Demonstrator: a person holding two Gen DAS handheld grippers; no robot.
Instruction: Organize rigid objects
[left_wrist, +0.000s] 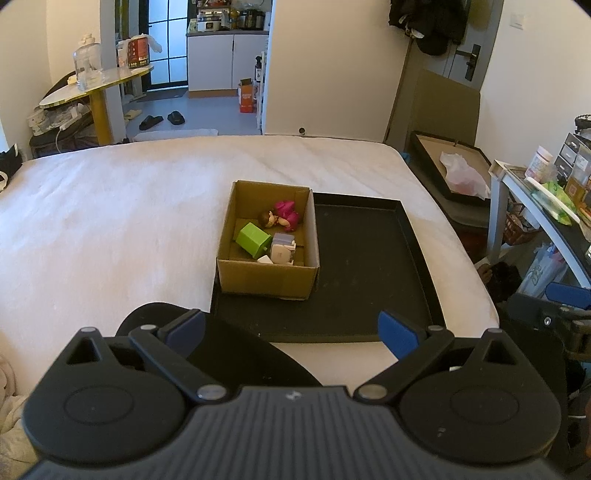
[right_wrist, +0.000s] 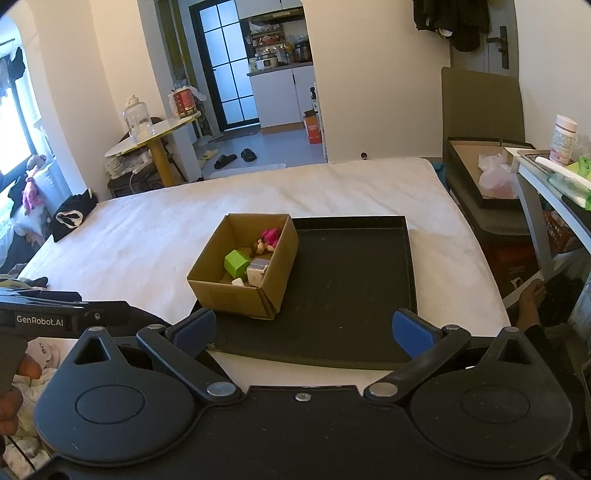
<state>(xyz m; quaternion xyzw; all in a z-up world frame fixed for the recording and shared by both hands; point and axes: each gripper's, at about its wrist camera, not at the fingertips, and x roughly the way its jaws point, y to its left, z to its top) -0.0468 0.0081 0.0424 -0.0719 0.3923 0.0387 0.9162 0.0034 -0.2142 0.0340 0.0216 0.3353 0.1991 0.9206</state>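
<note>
Brown box (left_wrist: 266, 275); black tray (left_wrist: 369, 258)

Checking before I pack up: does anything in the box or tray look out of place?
Only mildly: the cardboard box sits skewed on the black tray, and the doll and green block lie jumbled inside. Nothing looks spilled or damaged.

Both wrist views face forward, sharing cardboard box (left_wrist: 267, 236) (right_wrist: 243, 271).

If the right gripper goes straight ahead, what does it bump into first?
Probably the black tray: the open right gripper points over its near edge. The cardboard box sits slightly left; depth is hard to judge.
</note>
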